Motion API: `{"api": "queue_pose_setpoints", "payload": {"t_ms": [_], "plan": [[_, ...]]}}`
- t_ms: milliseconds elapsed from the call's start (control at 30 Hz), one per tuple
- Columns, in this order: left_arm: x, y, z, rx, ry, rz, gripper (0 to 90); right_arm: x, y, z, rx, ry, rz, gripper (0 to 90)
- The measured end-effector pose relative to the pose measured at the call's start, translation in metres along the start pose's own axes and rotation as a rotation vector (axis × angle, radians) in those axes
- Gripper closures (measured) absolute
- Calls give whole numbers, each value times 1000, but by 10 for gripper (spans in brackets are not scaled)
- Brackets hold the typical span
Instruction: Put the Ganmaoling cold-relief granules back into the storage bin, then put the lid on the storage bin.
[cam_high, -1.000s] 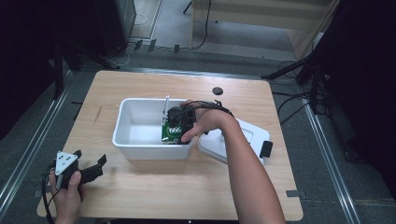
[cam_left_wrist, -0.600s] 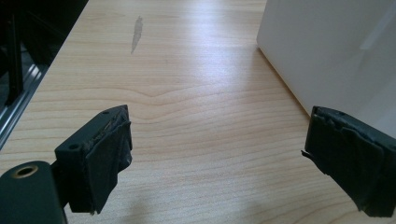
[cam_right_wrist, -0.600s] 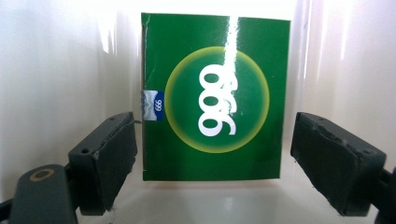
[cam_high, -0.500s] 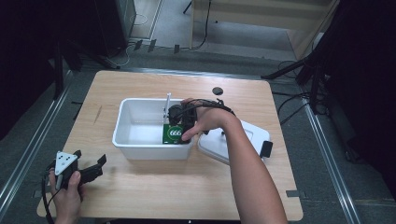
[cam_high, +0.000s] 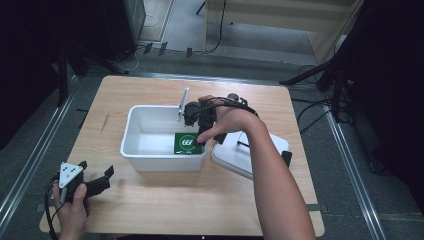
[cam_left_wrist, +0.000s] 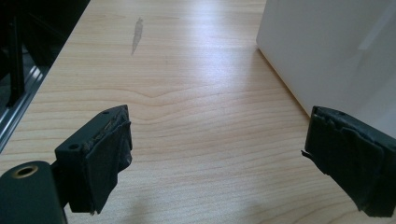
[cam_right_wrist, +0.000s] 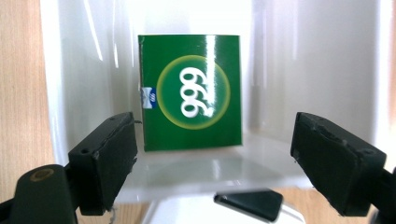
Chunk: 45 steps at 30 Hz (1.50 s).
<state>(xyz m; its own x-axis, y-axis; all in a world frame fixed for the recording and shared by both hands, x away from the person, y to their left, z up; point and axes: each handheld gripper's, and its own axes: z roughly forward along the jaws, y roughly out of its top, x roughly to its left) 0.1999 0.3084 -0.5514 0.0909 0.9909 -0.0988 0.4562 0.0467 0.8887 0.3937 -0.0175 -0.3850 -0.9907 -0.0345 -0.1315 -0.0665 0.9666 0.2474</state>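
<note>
A white plastic tub (cam_high: 131, 135) stands in the middle of the wooden table. Flat on its floor, near the right end, lies a green box (cam_high: 189, 144) printed with "999". My right gripper (cam_high: 194, 119) hovers over the tub's far right corner, open, with nothing between its jaws. In the right gripper view the green box (cam_right_wrist: 191, 98) lies beyond the spread jaws of the right gripper (cam_right_wrist: 212, 163). My left gripper (cam_high: 97, 182) rests open near the table's front left corner. In the left gripper view the left gripper (cam_left_wrist: 215, 158) is over bare wood, with the tub's wall (cam_left_wrist: 336, 51) at the right.
A white lid (cam_high: 250, 155) lies on the table just right of the tub, with a small black part (cam_high: 286, 157) at its right edge. A thin pale strip (cam_high: 184, 104) stands up at the tub's far rim. Dark stands and cables surround the table.
My right gripper has drawn up and back from the green box, which now lies uncovered on the tub floor. The left gripper has stayed put.
</note>
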Motion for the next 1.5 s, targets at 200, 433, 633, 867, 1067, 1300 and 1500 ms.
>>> {"api": "queue_pose_setpoints", "payload": {"t_ms": [200,433,633,867,1067,1300,1500], "plan": [[-1,0,0,1,4,4,80,-3,-8,-18,-26,-25,11,146],[-1,0,0,3,7,6,80,-3,-25,-36,-34,-51,38,147],[-2,0,0,-2,13,7,80,-1,-45,-46,-11,-67,73,143],[-2,0,0,-3,16,8,80,2,-74,-50,-10,-86,129,144],[-2,0,0,1,16,8,80,4,-98,-47,-7,-93,171,148],[-2,0,0,5,16,8,80,7,-123,-39,3,-100,210,167],[-2,0,0,5,16,8,80,10,-141,-30,14,-101,238,229]]}}
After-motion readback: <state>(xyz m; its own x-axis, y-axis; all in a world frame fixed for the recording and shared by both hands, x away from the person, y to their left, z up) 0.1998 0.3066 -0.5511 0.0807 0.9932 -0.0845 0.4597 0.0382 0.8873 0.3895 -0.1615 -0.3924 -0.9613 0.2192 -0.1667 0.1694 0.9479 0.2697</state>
